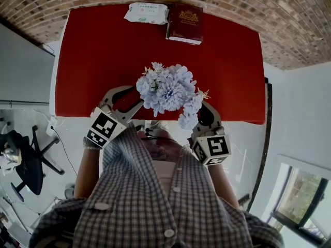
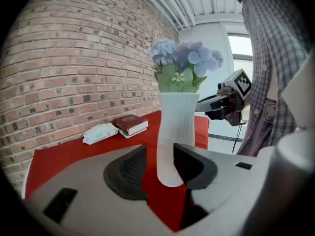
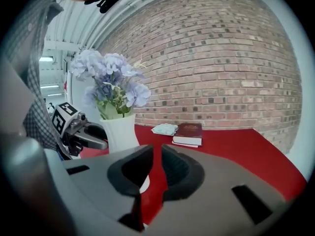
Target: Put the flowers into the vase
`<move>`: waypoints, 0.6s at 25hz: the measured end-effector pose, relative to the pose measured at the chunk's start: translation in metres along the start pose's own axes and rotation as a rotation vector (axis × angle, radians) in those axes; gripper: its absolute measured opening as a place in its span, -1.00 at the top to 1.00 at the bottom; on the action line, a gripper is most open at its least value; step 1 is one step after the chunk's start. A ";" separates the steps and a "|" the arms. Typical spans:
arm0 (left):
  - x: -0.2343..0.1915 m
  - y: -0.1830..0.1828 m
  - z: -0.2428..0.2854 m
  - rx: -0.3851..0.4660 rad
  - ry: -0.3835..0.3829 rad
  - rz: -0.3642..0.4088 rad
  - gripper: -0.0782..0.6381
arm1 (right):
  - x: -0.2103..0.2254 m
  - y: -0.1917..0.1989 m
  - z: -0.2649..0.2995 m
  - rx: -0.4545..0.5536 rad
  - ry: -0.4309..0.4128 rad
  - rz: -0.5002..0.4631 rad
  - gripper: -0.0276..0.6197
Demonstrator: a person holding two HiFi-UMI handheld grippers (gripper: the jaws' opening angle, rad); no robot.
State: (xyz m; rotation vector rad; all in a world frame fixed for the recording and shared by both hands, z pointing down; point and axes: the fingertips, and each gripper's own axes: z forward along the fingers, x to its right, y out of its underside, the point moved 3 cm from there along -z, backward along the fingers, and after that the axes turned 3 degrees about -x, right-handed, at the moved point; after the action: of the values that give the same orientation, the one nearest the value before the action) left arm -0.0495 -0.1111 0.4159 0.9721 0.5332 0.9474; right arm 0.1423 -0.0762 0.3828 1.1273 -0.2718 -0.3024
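Observation:
Pale blue flowers point(image 1: 168, 89) stand in a white vase point(image 2: 176, 132) near the front edge of the red table point(image 1: 93, 50); from the head view the blooms hide the vase. My left gripper point(image 2: 160, 168) has the vase's foot between its jaws. The right-hand pad lies against the vase, and a sliver of red table shows on the other side. My right gripper point(image 3: 157, 163) sits to the right of the vase point(image 3: 120, 132), its jaws a narrow gap apart with nothing between them. In the head view both grippers point(image 1: 135, 94) point(image 1: 204, 110) flank the bouquet.
A dark red book point(image 1: 184, 24) and a pack of wipes point(image 1: 147, 13) lie at the table's far edge against the brick wall point(image 1: 289, 19). An office chair point(image 1: 26, 159) stands on the floor at the left. My body is close to the table's front edge.

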 end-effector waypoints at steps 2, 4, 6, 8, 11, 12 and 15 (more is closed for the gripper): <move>-0.005 -0.003 -0.006 0.018 -0.036 -0.001 0.55 | 0.004 0.001 0.000 0.004 0.018 0.001 0.82; -0.010 -0.008 -0.013 0.047 -0.069 -0.012 0.68 | 0.006 0.001 -0.001 0.004 0.020 0.006 0.89; -0.015 -0.013 -0.021 0.075 -0.104 -0.024 0.76 | 0.007 0.000 -0.001 0.001 0.023 0.019 0.89; -0.020 -0.018 -0.031 0.099 -0.151 -0.037 0.76 | 0.008 0.000 -0.001 -0.006 0.027 0.033 0.89; -0.023 -0.024 -0.047 0.128 -0.202 -0.060 0.76 | 0.008 -0.001 0.000 -0.018 0.023 0.035 0.89; -0.023 -0.025 -0.050 0.132 -0.208 -0.062 0.76 | 0.007 -0.002 0.001 -0.019 0.018 0.030 0.89; -0.021 -0.025 -0.054 0.129 -0.210 -0.060 0.76 | 0.001 -0.005 0.003 -0.021 0.000 0.006 0.89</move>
State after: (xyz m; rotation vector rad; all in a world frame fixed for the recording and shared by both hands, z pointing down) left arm -0.0903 -0.1104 0.3675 1.1511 0.4468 0.7540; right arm 0.1418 -0.0814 0.3793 1.1060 -0.2714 -0.2993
